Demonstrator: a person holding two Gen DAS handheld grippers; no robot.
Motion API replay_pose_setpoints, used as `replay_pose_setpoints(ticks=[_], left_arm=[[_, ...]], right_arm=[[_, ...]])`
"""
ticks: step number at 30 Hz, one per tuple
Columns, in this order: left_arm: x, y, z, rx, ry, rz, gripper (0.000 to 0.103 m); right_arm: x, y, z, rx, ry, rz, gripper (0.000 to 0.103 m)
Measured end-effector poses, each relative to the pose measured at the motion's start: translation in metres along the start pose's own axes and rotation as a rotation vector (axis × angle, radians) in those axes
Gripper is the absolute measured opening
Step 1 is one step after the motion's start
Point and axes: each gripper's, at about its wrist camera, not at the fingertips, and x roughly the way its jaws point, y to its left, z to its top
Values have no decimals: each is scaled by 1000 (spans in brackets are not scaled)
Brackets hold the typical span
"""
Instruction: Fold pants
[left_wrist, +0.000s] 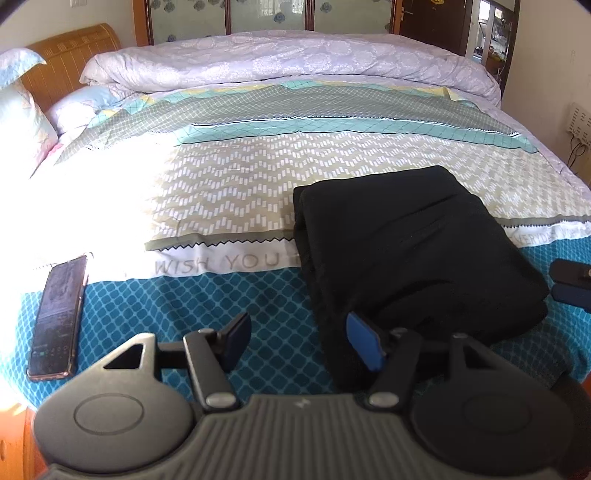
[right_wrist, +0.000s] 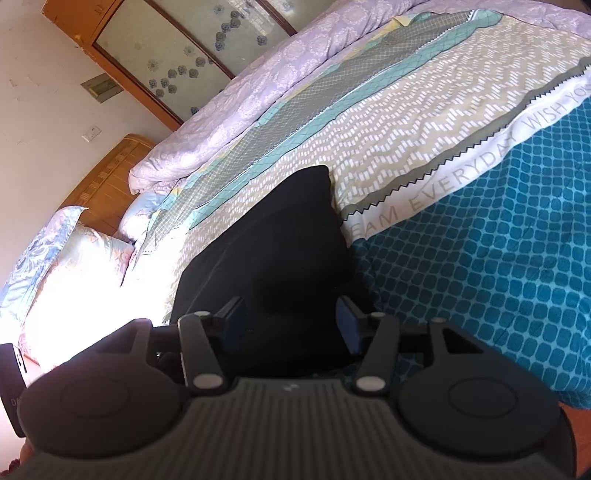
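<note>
Black pants (left_wrist: 413, 251) lie folded in a thick bundle near the bed's (left_wrist: 236, 192) front edge, apparently finished. Both the left tongs (left_wrist: 295, 341) and right tongs (right_wrist: 291, 321) stand apart, gripping nothing, which suggests release. A phone (left_wrist: 57, 315) rests toward the front left corner.

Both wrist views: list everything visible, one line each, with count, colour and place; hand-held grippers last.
pants: one, black, folded into a block on the near part of the bed.
bedspread: one, teal, beige and white patterned bands, covering the bed.
quilt: one, lilac, bunched along the bed's far side.
pillows: at least two, pale blue floral, by the headboard.
headboard: one, orange-brown wood, at the bed's left end.
phone: one, dark screen, lying on the teal band left of the pants.
wardrobe: one, wooden frame with frosted flowered panels, behind the bed.
left hand-held gripper: one, black with blue pads, open, beside the pants' near edge.
right hand-held gripper: one, same colours, open over the pants.
</note>
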Motion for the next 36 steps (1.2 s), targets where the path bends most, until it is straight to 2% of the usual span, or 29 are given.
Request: replay_pose_setpoints(ticks=[11,20,25,29,36], left_arm=[[-1,2,-5,9,7,23,59],[-1,7,-7,-13,13,30,62],[2,11,-8,-25,21,37,64],[3,15,-9,-32,29,45,65],[8,18,-11,-44,47,50,66]], right_arm=[[-1,-6,-3,18,20,-9,68],[4,-16,-6,54,66,-26,76],[12,-32,-8,125,118,-67,78],[11,-43,-9,169,124,-50,79],[10,-42,-9,157,125,-47,82]])
